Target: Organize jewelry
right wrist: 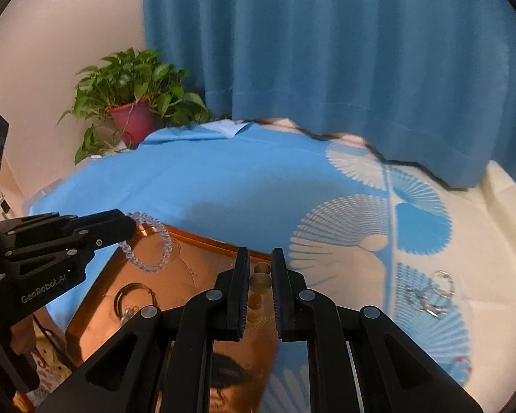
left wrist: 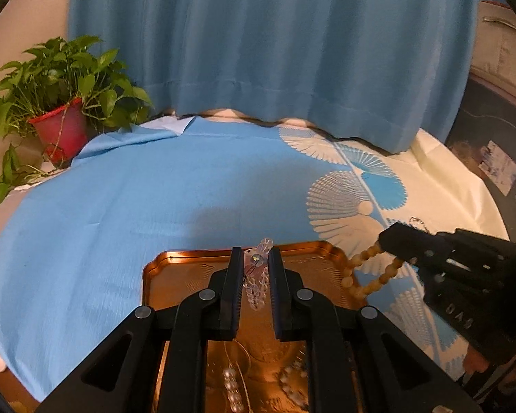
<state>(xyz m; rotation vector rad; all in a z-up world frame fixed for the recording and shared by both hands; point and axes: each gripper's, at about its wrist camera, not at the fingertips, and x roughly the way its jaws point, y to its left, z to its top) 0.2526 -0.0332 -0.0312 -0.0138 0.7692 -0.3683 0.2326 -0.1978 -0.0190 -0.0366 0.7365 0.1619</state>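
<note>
Nearest, the left tool (left wrist: 254, 268) pinches a clear bead bracelet (left wrist: 256, 275) above the copper tray (left wrist: 175, 282). The right tool (right wrist: 260, 275) clamps an amber bead bracelet (right wrist: 259, 282) over the tray's far edge. Either dangling loop might, I judge, snag that rim or slip onto the blue desk cloth (left wrist: 120, 189) beyond.

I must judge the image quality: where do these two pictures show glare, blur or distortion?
Left wrist view: the fisheye bends the blue tablecloth edge, and the copper tray glares orange. Right wrist view: the tray mirrors a dark reflection, the small jewelry on the cloth is blurred, and black vignette fills the corners.
</note>
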